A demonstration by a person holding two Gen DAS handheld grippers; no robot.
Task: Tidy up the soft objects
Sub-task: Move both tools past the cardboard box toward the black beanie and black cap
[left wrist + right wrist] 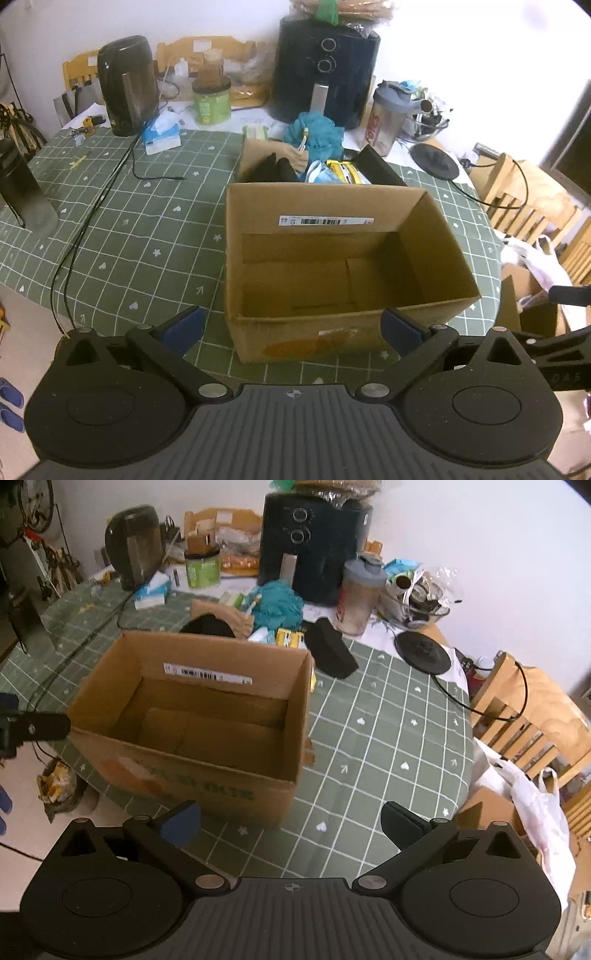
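Observation:
An open cardboard box (436, 236) (299, 709) stands empty on the green checked tablecloth (140, 229) (376, 731). Behind it lie a teal mesh bath sponge (317, 133) (277, 603), a black soft item (275, 168) (208, 626), a tan cloth (295, 155), a black foam block (382, 166) (330, 648) and small yellow and blue packets (340, 173) (286, 637). My left gripper (293, 330) is open in front of the box's near wall, holding nothing. My right gripper (291, 821) is open over the cloth at the box's right front corner, holding nothing.
At the back stand a black kettle (127, 85) (135, 542), a green tub (211, 101), an air fryer (325, 66) (314, 542), a shaker bottle (386, 118) (358, 598) and a tissue pack (160, 138). Black cables (92, 214) cross the left side. Wooden chairs (517, 716) and a white bag (535, 805) are to the right.

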